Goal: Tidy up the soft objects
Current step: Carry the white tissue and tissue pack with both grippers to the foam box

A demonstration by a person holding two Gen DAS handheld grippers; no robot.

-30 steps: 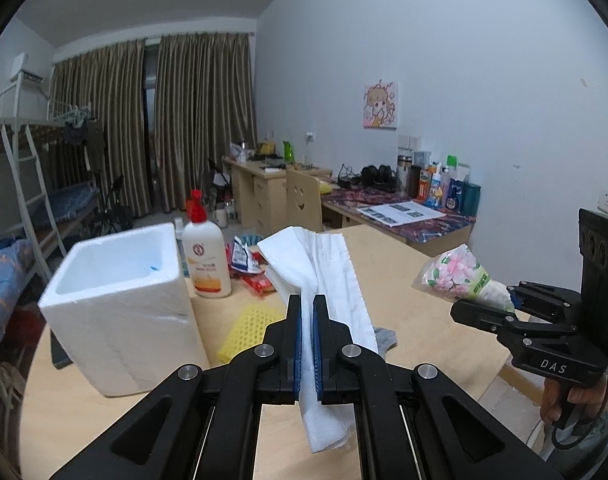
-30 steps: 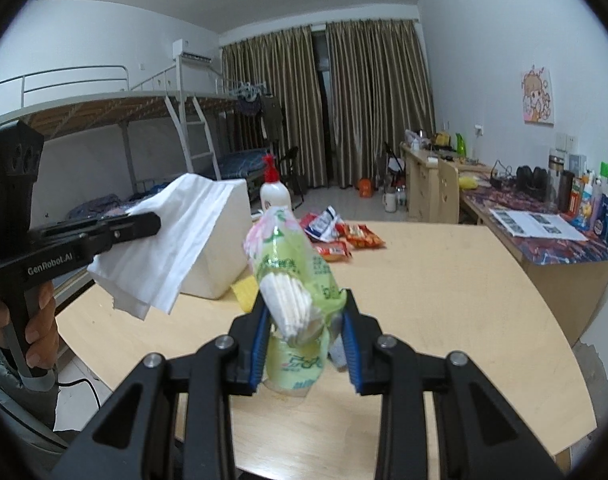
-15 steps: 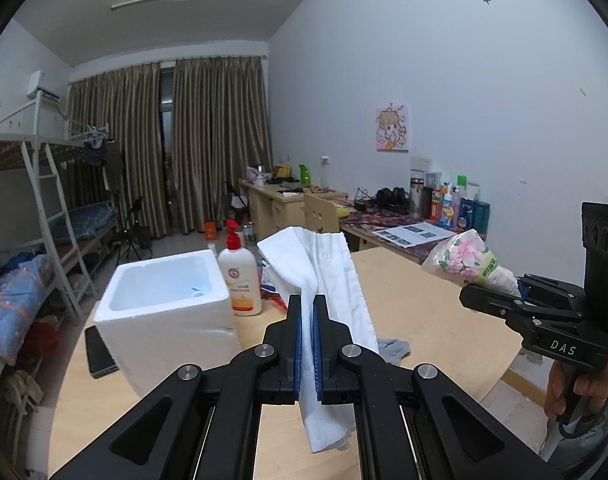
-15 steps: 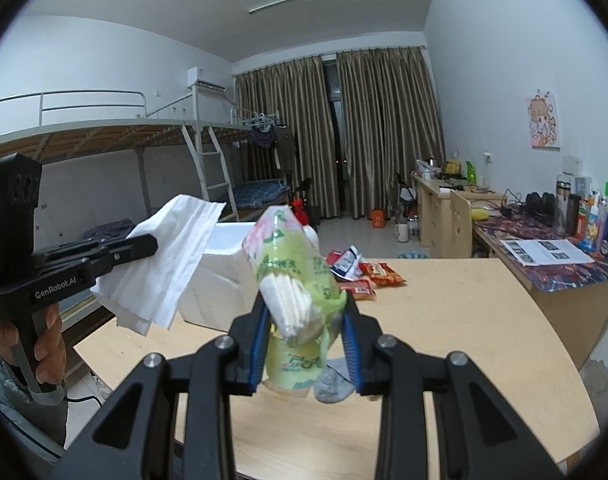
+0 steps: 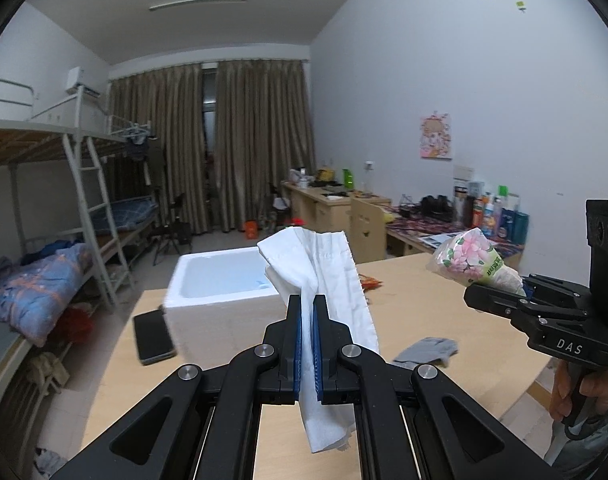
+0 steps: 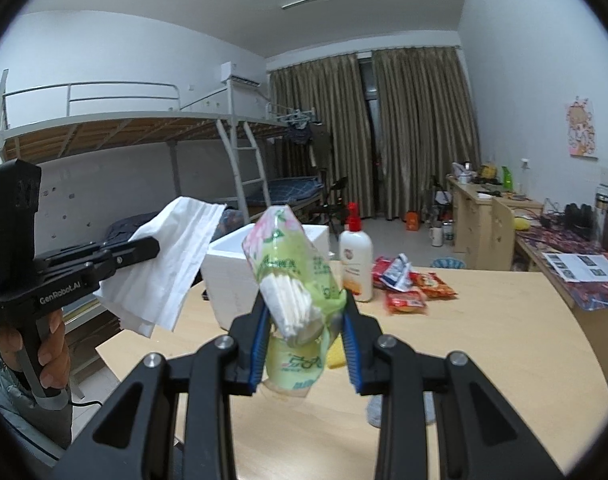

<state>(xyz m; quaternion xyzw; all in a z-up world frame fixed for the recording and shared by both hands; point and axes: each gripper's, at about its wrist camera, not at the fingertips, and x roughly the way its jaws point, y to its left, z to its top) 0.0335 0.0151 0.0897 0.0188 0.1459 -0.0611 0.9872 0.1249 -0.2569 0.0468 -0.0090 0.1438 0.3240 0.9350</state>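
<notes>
the left gripper (image 5: pixel 308 344) has its two blue-padded jaws pinched almost flat on one white cloth (image 5: pixel 324 280), a thin, creased, limp sheet with a stitched hem that flops over the fingertips and hangs below them, held in the air above the table (image 5: pixel 232 360). the right gripper (image 6: pixel 304 344) is closed partway on one tissue pack (image 6: pixel 292 280), a soft, crinkly plastic pouch in pale green with pink flowers, its white folded tissues showing through the wrapper; it is also lifted clear of the table, tilted up to the left. beyond both stands one white foam box (image 5: pixel 220 284), blocky, matte and open-topped, resting on the smooth light wood. just left of it lies one flat black phone (image 5: pixel 154 338). one small grey sock (image 5: pixel 428 350), rumpled, lies on the table near the right edge. beside the box stand one white lotion bottle (image 6: pixel 356 262) with a red pump and a cluster of glossy red snack packets (image 6: pixel 412 288), too jumbled to count.
</notes>
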